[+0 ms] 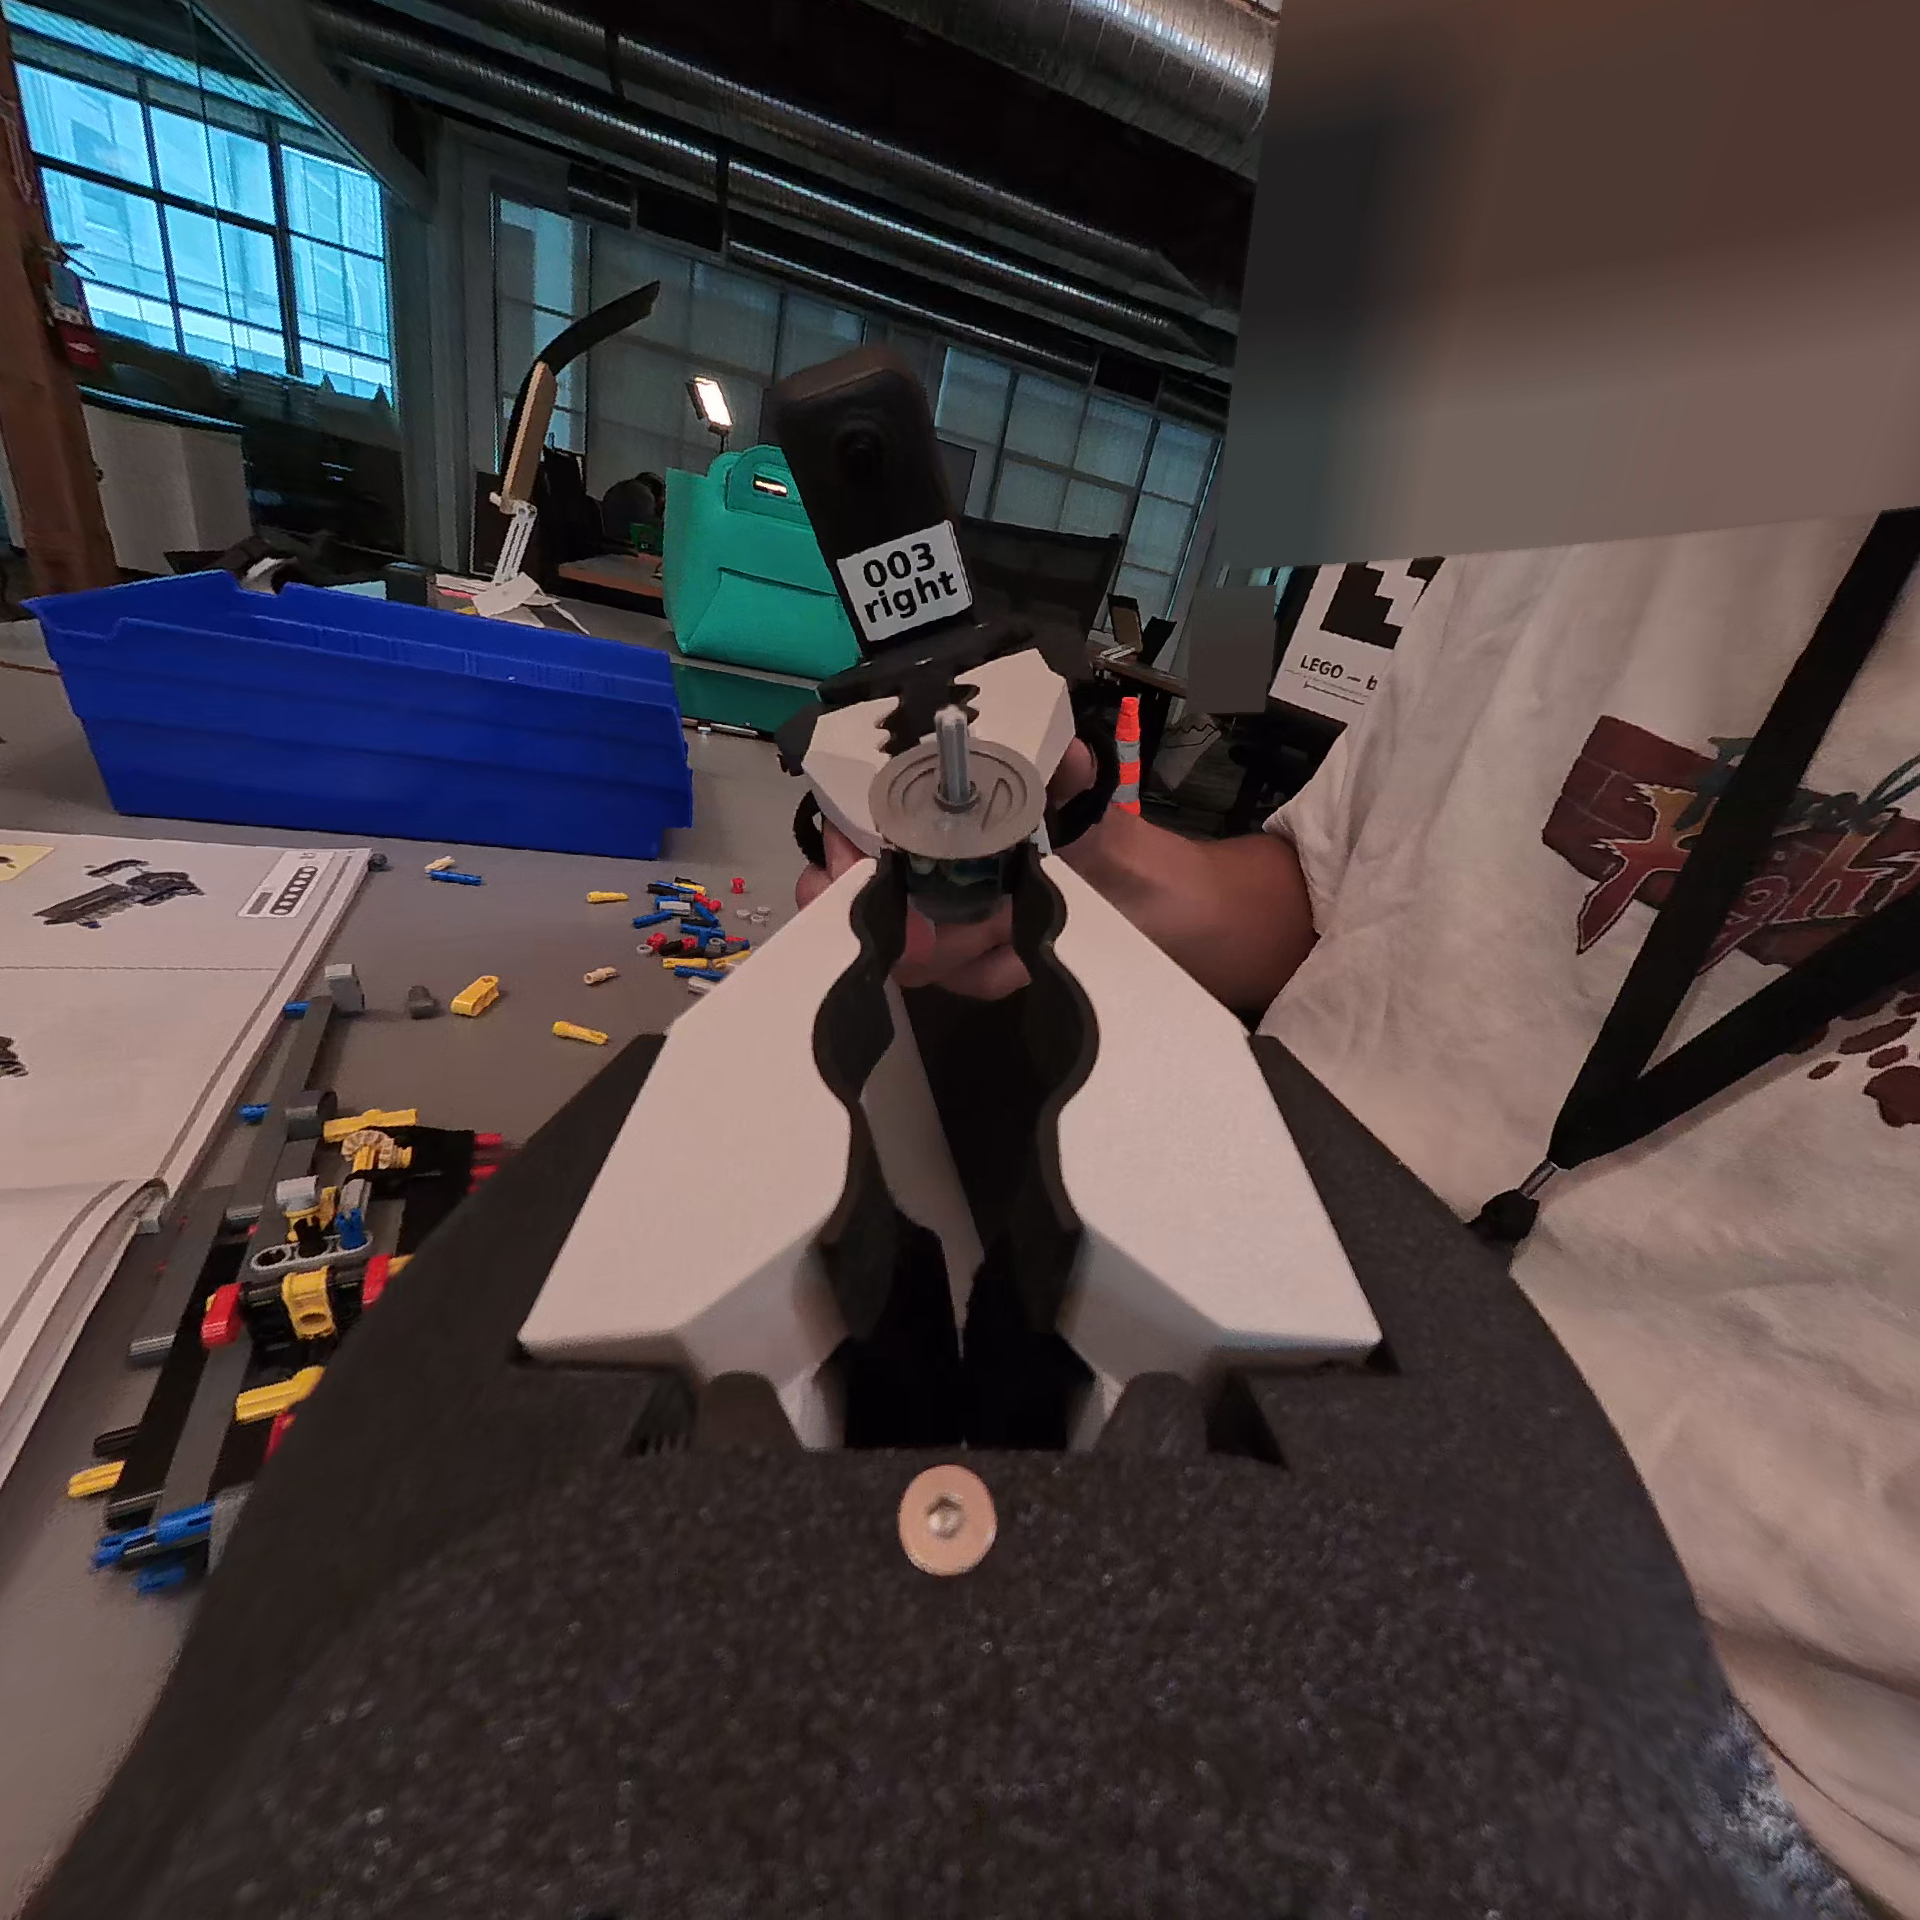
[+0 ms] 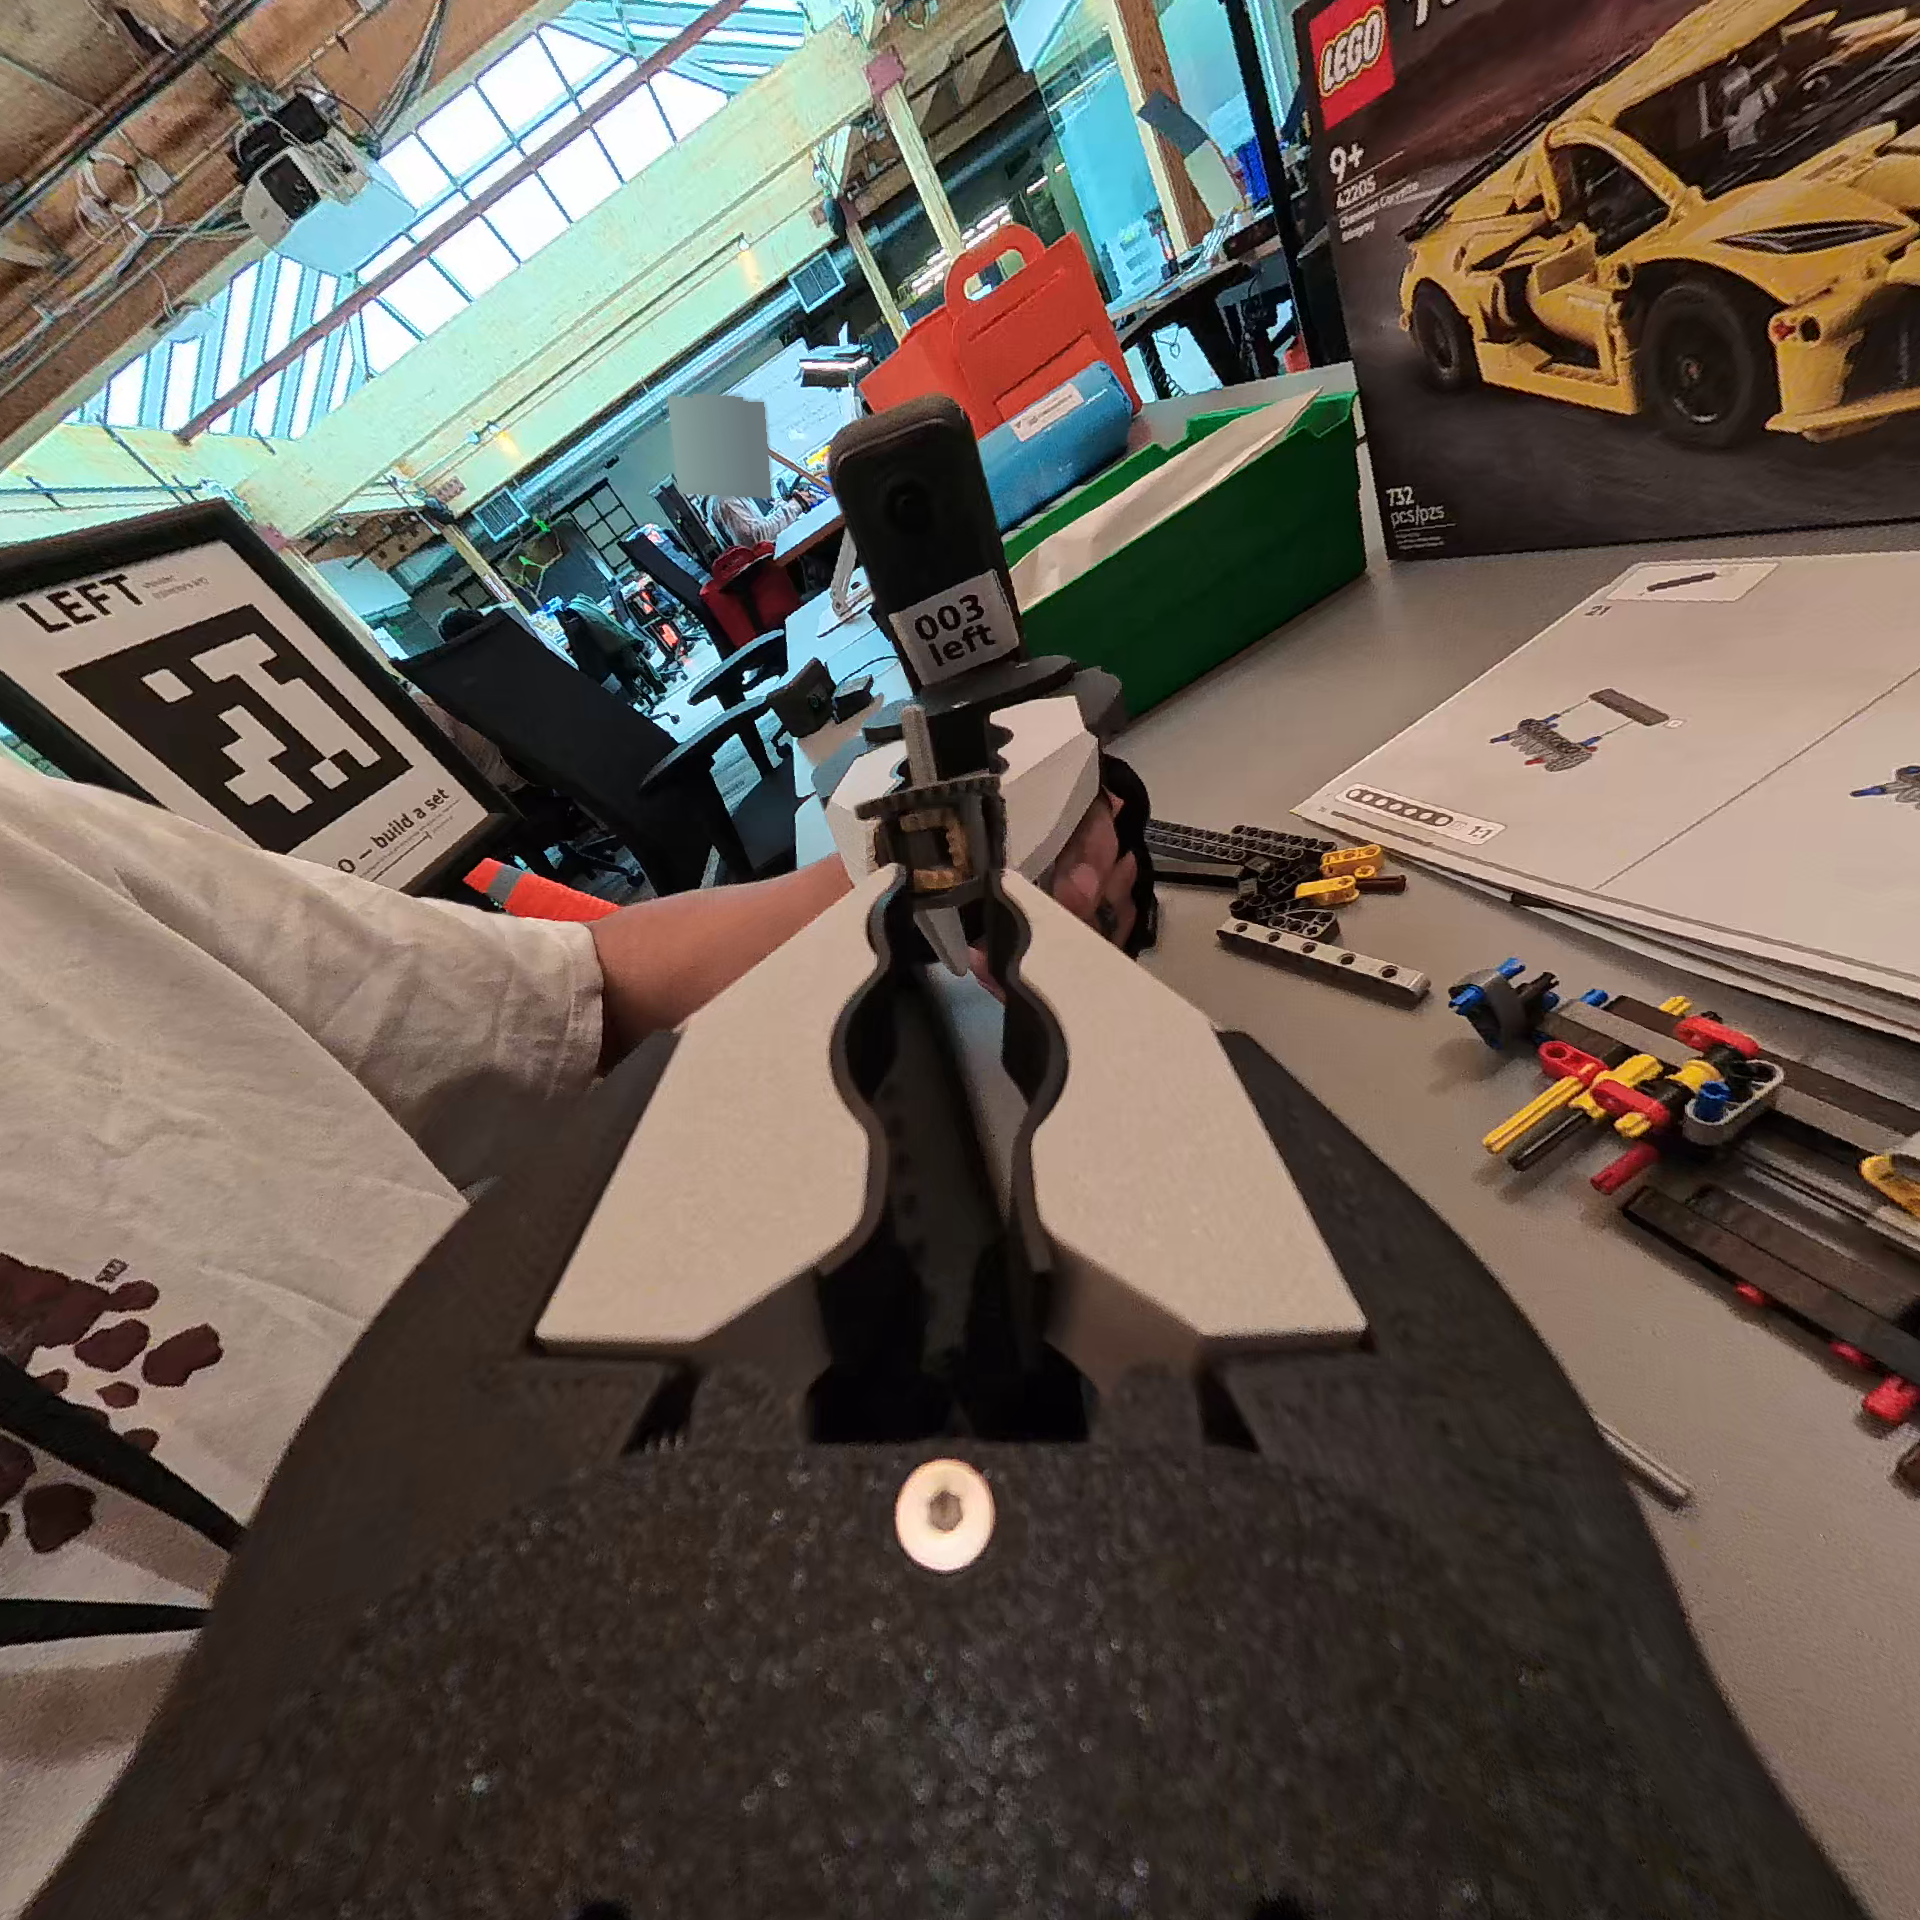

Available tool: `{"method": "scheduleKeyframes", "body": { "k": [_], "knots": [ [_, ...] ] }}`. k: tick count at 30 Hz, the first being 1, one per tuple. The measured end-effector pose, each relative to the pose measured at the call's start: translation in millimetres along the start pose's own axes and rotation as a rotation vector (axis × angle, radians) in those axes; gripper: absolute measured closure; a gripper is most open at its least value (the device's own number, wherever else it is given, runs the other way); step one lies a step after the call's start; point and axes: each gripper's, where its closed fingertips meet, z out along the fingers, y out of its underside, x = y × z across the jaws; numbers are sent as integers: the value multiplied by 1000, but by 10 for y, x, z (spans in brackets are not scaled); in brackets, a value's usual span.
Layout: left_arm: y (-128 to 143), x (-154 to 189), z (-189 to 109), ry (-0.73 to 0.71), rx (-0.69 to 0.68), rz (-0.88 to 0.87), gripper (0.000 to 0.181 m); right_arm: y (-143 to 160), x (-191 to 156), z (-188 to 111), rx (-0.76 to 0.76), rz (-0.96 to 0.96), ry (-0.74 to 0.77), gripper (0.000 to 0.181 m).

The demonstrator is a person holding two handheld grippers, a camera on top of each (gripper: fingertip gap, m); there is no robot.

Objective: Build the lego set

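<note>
A small lego gear assembly is held up between the two grippers, above the table. In the left wrist view it is a grey round gear (image 1: 956, 795) on a grey axle (image 1: 951, 743). My left gripper (image 1: 951, 883) is shut on the dark part below the gear. The right gripper (image 1: 935, 707) faces it and closes around the axle end. In the right wrist view the assembly (image 2: 930, 831) shows tan gears inside a dark housing. My right gripper (image 2: 943, 883) is shut on it, and the left gripper (image 2: 987, 790) sits just behind.
A partly built black, yellow and red chassis (image 1: 281, 1278) (image 2: 1662, 1101) lies on the grey table beside an open instruction booklet (image 1: 135, 987) (image 2: 1714, 748). Loose pieces (image 1: 691, 930) lie near a blue bin (image 1: 364, 707). A lego box (image 2: 1621, 260), a green bin (image 2: 1195, 561) and dark beams (image 2: 1278, 873) stand farther off. Only a small space, under 4 cm, lies between the two pairs of fingers.
</note>
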Motion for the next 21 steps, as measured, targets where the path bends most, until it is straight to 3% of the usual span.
{"method": "scheduleKeyframes", "body": {
  "k": [7, 10, 16, 21],
  "knots": [
    [14, -125, -2, -88, -19, 46, 162, -46, 91, -78, 18, -27, 54, 165],
    [-2, -206, -29, -162, -24, 115, 162, -12, 173, -105, -6, -117, 165, 165],
    [97, -273, -1, -264, -105, 299, 162, 10, 238, -68, 76, 227, 89, 163],
    [174, -319, 19, -287, -140, 315, 162, 91, 342, -40, 58, 277, 135, 168]
  ]
}}
